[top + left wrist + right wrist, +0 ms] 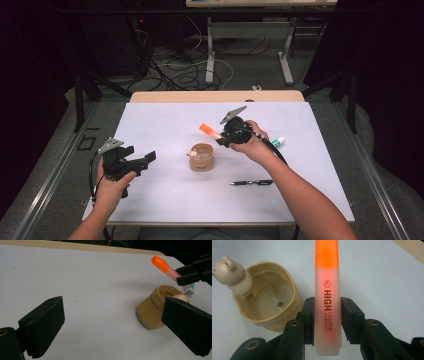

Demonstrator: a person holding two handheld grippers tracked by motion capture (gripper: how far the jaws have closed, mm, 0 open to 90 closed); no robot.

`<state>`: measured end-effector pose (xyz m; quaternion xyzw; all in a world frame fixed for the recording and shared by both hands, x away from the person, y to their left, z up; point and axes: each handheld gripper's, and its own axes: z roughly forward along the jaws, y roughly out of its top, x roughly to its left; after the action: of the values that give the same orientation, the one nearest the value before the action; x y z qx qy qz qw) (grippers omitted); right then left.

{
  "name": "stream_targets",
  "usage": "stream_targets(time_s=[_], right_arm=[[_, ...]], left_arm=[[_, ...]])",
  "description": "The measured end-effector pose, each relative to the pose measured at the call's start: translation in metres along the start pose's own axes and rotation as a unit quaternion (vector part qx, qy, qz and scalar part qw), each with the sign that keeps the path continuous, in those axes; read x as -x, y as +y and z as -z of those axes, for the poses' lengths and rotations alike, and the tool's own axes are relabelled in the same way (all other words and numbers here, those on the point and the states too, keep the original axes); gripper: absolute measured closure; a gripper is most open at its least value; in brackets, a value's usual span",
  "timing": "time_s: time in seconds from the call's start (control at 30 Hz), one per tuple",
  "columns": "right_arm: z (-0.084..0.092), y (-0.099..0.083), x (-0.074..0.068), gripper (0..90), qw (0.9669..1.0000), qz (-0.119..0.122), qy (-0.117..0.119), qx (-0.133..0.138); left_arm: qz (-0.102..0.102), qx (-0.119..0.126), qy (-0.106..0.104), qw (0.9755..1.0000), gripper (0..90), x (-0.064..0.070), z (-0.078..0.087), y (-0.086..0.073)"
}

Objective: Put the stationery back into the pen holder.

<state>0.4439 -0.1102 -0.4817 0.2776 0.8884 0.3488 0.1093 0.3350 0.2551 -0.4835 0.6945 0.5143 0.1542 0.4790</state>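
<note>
My right gripper (218,139) is shut on an orange highlighter (327,297), held in the air with its orange cap (206,129) pointing up and to the left. Just below and left of it stands a tan pen cup (202,158) with a small bear figure (230,271) on its rim; the cup's inside is bare. In the left gripper view the highlighter (167,269) hangs over the cup (155,307). My left gripper (142,159) rests open at the table's left, its jaws wide apart with nothing between them, pointing toward the cup.
A black pen (251,182) lies on the white table (165,120) in front of the right forearm. A small white and green marker (278,142) lies to the right of the right hand. The table's wooden far edge (217,96) runs behind.
</note>
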Motion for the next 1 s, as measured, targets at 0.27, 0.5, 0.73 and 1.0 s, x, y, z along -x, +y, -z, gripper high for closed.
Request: stream_targets(time_s=[0.27, 0.5, 0.73, 1.0], right_arm=[[0.011, 0.005, -0.007, 66.5, 0.9996, 0.004, -0.002, 0.029], [0.015, 0.007, -0.015, 66.5, 0.9982, 0.0, -0.003, 0.06], [0.014, 0.005, -0.018, 66.5, 0.9974, -0.008, -0.002, 0.072], [0.015, -0.005, -0.015, 66.5, 0.9964, -0.014, -0.007, 0.084]], left_arm=[[0.002, 0.004, -0.017, 0.9998, 7.6, 0.009, -0.005, 0.015], [0.011, 0.005, -0.035, 0.9993, 16.1, 0.021, -0.013, 0.031], [0.026, 0.006, -0.056, 0.9981, 19.2, 0.028, -0.025, 0.045], [0.02, -0.009, -0.077, 0.9968, 23.3, 0.04, -0.036, 0.064]])
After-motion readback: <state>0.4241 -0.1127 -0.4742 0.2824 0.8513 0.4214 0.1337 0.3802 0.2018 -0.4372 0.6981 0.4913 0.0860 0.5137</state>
